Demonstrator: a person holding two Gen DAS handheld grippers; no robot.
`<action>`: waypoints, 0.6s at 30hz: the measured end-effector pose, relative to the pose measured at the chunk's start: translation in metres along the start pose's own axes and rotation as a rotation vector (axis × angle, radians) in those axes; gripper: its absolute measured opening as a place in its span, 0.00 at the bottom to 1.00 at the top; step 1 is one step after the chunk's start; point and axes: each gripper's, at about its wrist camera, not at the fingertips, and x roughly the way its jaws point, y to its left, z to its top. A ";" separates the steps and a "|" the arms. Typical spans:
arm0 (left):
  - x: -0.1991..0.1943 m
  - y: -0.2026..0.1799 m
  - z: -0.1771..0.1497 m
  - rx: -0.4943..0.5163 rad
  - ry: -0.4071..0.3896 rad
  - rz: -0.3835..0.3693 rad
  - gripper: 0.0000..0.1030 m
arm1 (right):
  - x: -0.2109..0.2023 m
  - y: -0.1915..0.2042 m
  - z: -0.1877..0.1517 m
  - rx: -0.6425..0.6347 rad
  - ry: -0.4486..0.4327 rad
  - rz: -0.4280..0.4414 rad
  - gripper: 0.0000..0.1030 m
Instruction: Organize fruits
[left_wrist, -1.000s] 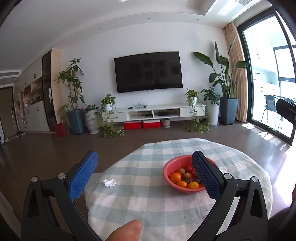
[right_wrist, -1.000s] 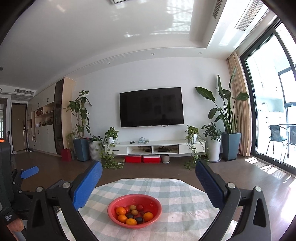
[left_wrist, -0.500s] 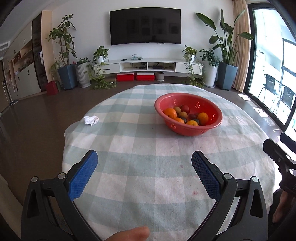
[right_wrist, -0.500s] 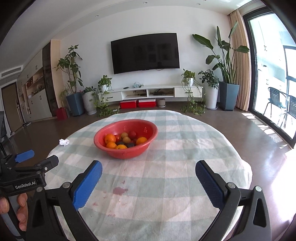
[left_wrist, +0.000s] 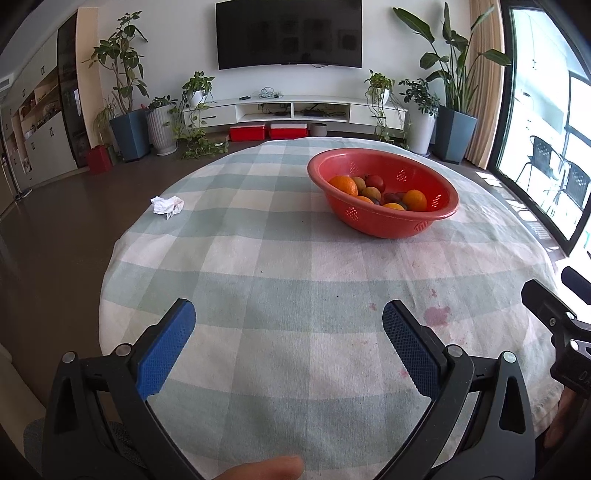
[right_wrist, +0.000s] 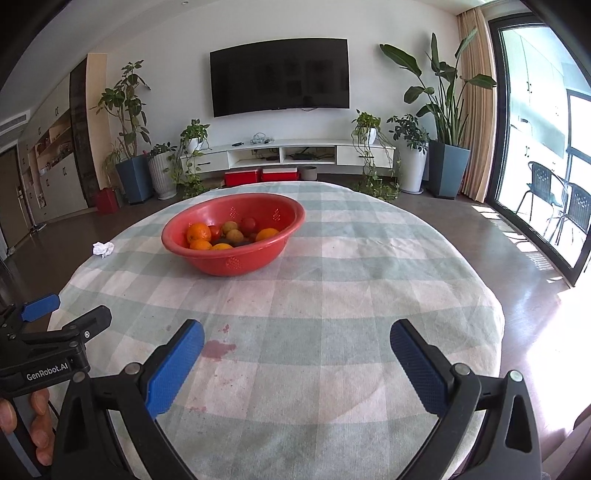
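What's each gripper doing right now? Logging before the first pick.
Left gripper: open, holding nothing.
Right gripper: open, holding nothing.

Left gripper (left_wrist: 288, 325): jaws spread wide, nothing between blue pads (left_wrist: 164, 350), fingers pointing toward 12 o'clock, level, tips low in frame. Bare fingertip (left_wrist: 266, 469) at 6 o'clock edge of left wrist view.

Right gripper (right_wrist: 295, 345): jaws spread wide, empty, blue pads (right_wrist: 417, 373) facing inward, pointing 12 o'clock.

Left gripper visible in right wrist view at 8 o'clock; left hand (right_wrist: 35, 424) wrapped round its handle. Right gripper visible in left wrist view at 4 o'clock.
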 end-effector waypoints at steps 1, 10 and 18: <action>0.000 0.000 0.000 0.001 0.001 -0.002 1.00 | 0.000 0.000 -0.001 0.000 0.003 -0.003 1.00; -0.001 0.000 -0.003 0.010 0.002 -0.009 1.00 | 0.000 0.001 0.000 -0.008 0.002 -0.011 1.00; 0.000 -0.001 -0.004 0.012 0.003 -0.013 1.00 | 0.000 0.001 0.000 -0.008 0.003 -0.011 1.00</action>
